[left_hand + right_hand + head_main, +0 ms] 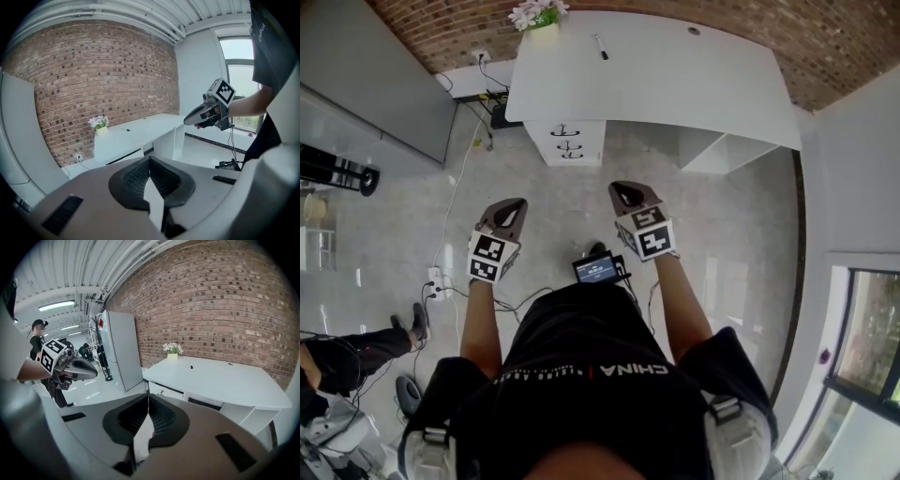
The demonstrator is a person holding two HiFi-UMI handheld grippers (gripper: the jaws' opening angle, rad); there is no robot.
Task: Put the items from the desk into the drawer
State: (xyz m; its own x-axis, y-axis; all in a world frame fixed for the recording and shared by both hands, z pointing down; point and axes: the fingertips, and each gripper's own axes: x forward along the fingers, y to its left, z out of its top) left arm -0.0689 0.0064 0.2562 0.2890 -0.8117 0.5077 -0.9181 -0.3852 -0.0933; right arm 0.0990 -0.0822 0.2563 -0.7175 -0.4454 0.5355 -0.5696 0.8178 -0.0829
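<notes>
Head view: the approach, I'd say. Both the left hand-held gripper (514, 206) and right hand-held gripper (623, 190), jaws together, empty, hover short of the tabletop (675, 84); pen (601, 47) on it, shut drawers (567, 142) beneath need opening next.

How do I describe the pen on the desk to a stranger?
Find the white desk against the brick wall. Near its back edge, between the flower pot and a small round thing, lies the pen. It alone is a thin dark stick.
</notes>
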